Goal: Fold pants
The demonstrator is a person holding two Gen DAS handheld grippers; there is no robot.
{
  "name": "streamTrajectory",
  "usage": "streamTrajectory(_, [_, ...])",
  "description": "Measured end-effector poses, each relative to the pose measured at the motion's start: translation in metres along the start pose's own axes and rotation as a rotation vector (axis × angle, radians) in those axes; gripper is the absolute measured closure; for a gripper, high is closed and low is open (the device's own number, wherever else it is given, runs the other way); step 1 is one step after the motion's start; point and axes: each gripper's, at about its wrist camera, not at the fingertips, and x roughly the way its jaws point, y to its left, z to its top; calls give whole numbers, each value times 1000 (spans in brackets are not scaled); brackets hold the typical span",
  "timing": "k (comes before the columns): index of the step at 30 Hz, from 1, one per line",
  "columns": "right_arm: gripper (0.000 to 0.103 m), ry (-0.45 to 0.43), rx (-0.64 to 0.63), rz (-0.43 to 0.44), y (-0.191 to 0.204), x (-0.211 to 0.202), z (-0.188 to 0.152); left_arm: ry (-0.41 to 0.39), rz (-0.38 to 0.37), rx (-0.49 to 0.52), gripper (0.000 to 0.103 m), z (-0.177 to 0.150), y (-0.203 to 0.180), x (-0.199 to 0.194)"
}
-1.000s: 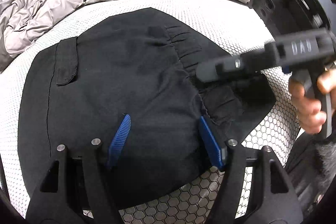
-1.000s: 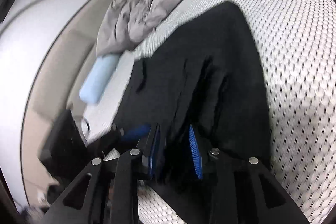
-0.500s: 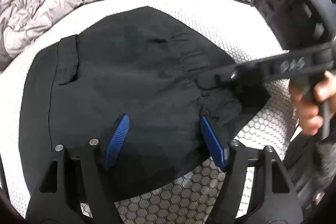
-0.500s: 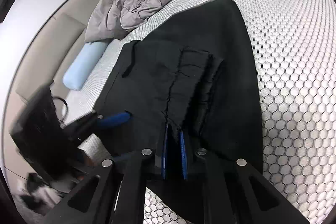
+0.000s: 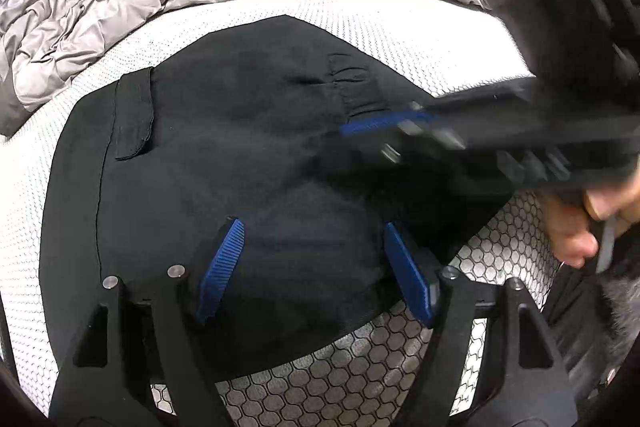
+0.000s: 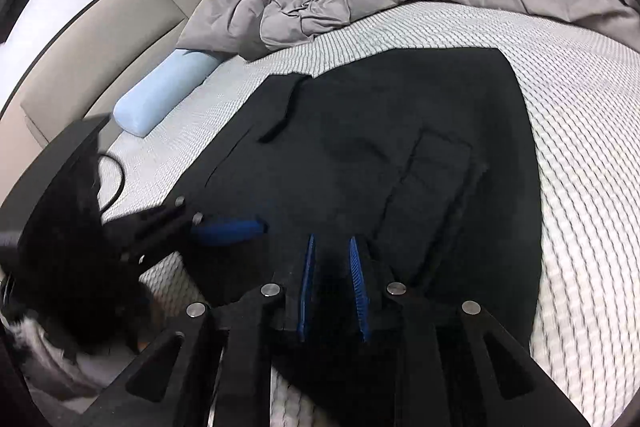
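Blue-padded fingers (image 5: 219, 269) of the left gripper (image 5: 316, 267) stand wide apart over the black folded fabric pants (image 5: 240, 167), gripping nothing. The right gripper (image 6: 332, 287) is narrow, its jaws opening, dark cloth between them (whether pinched, I cannot tell). The pants lie flat on the white honeycomb-patterned mattress (image 5: 400, 391), likely nearly folded; next comes letting go or smoothing the waistband.
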Motion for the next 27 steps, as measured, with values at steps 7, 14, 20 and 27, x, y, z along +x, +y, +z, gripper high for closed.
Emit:
streamTrajectory(7, [88, -58, 73, -120, -19, 24, 38, 1, -25, 2, 33, -4, 6, -2])
streamTrajectory(14, [78, -75, 43, -160, -4, 19, 43, -34, -67, -74, 33, -9, 41, -40])
streamTrajectory(20, [68, -17, -113, -99, 43, 9, -2, -20, 28, -108, 33, -28, 88, -45])
streamTrajectory(27, [71, 24, -184, -94, 30, -10, -18, -3, 45, -11, 32, -53, 99, -65])
